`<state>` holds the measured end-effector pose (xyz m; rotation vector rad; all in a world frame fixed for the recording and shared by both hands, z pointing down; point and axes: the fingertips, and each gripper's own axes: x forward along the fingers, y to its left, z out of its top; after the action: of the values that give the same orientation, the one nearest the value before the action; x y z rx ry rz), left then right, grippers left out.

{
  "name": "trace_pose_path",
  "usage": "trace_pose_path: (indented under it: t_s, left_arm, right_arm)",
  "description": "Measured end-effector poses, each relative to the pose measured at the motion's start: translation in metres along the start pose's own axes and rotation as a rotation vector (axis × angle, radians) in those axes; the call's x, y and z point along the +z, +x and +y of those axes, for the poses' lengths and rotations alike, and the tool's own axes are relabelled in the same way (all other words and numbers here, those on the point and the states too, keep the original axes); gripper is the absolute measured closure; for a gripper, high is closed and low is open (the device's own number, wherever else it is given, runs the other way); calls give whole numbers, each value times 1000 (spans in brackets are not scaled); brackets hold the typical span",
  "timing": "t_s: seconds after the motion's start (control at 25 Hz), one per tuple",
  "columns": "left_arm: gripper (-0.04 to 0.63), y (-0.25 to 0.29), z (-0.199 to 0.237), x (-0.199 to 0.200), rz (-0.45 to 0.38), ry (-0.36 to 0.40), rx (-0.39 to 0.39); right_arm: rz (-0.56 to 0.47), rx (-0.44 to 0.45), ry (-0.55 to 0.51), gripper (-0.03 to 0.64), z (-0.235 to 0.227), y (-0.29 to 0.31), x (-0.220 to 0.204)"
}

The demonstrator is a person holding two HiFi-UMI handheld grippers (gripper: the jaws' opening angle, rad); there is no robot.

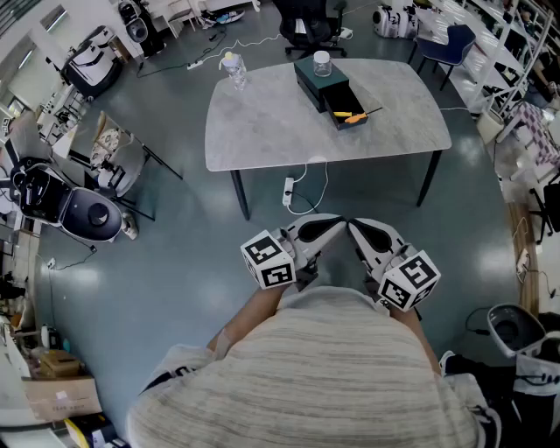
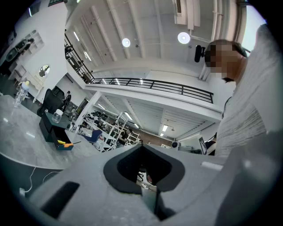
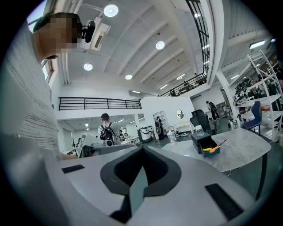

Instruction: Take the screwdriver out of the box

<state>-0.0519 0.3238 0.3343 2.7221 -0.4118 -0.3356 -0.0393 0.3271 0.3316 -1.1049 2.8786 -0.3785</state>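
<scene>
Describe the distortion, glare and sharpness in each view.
Head view: fisheye bows the table edges, the light is even, and the glossy floor carries a pale sheen. Left gripper view: a dark round vignette, ceiling lamps blown out white, and a curved railing. Right gripper view: the same vignette and lamp glare, though the distant box still reads clearly.

Bright, even light from round ceiling lamps (image 3: 110, 9) — fisheye bending at edges, dark corners.

Left gripper (image 1: 335, 222) and right gripper (image 1: 354, 227) both sit on the near side of the table (image 1: 262, 122), well apart from it and tucked against the torso. Tips angle inward, almost meeting. Both sets of jaws are together, nothing between them.
</scene>
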Motion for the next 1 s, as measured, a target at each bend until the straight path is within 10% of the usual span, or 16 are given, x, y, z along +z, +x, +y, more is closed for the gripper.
trace_pose_path:
  t_s: [1.0]
  left_arm:
    - [580,4,-4,1,-41,-46,-17]
  right_arm:
    - [-26,16,22,607,-1,-6,3]
